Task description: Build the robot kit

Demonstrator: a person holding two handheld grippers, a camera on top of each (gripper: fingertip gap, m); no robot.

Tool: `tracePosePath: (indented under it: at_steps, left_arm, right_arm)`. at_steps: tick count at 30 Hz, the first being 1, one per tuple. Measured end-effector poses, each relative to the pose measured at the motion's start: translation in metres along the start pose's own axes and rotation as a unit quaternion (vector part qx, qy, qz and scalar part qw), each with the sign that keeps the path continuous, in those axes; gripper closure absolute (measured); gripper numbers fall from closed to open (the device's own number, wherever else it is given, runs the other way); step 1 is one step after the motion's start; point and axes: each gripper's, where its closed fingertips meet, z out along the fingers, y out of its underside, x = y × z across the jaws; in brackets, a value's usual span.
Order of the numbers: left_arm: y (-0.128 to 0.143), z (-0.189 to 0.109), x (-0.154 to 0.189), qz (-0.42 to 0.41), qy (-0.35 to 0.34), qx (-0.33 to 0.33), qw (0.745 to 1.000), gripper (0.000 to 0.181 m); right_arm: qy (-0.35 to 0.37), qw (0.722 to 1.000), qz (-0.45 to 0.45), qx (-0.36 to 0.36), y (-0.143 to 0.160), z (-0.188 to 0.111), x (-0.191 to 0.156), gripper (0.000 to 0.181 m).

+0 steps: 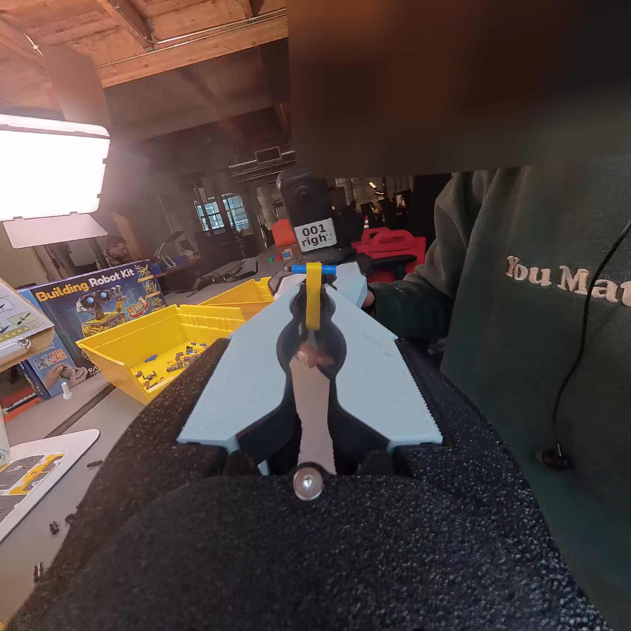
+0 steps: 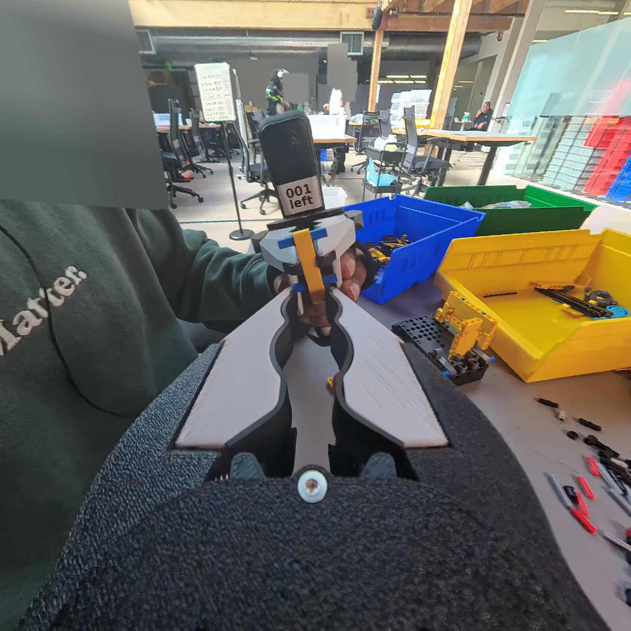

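Two hand-held grippers meet tip to tip over a grey table [image 2: 512,426], with a short yellow plastic beam [image 1: 312,300] between them.

The left gripper [image 1: 312,290], with pale grey fingers and a black body, has its jaws drawn narrow and clamped on the near end of the beam, which stands upright. A small blue plastic pin [image 1: 327,269] crosses the beam's far end. The right gripper [image 2: 312,293] is also narrow, its fingertips flanking that pin's two ends. Whether they press on it cannot be told. A second blue pin [image 2: 285,243] crosses the beam's other end, by the left gripper.

Behind the beam, each opposite gripper carries a black camera with a white printed label [image 2: 299,197]. Beside the beam is a person's dark green sweatshirt [image 1: 512,341] with pale embroidered lettering on the chest.

Left of the beam in the left wrist view stand a dark blue printed toy box [image 1: 102,300] picturing a yellow robot, a yellow plastic bin [image 1: 112,355] holding small parts, and a printed instruction sheet [image 1: 30,467]. Above these glows a bright white light panel [image 1: 47,170].

Right of the beam in the right wrist view are a blue bin [image 2: 426,246], a green bin [image 2: 532,211], another yellow bin [image 2: 495,362], a partly built yellow and black model [image 2: 464,327], and loose red and black pieces [image 2: 587,485].

Behind the beam lies an open workshop with wooden beams, desks, office chairs and a handwritten whiteboard [image 2: 215,90].
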Motion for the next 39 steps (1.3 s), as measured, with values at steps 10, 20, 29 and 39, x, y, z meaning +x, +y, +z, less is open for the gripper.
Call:
tracePosePath:
  at_steps: [10,20,29,39]
  left_arm:
    - [0.002,-0.008,-0.008,-0.128,0.051,0.067,0.988,0.174]
    - [0.021,-0.006,-0.019,-0.134,0.029,0.021,0.990,0.175]
    - [0.055,-0.022,-0.048,-0.154,-0.026,-0.063,0.986,0.175]
    - [0.067,-0.011,-0.049,-0.344,0.007,-0.027,0.938,0.175]
  right_arm:
    - [0.058,0.996,-0.054,-0.039,0.000,-0.004,0.008,0.166]
    - [0.080,0.991,-0.098,-0.037,0.016,-0.008,0.024,0.173]
    - [0.114,0.983,-0.136,-0.050,0.039,-0.017,0.052,0.151]
    - [0.162,0.970,-0.169,-0.058,0.046,-0.010,0.059,0.160]
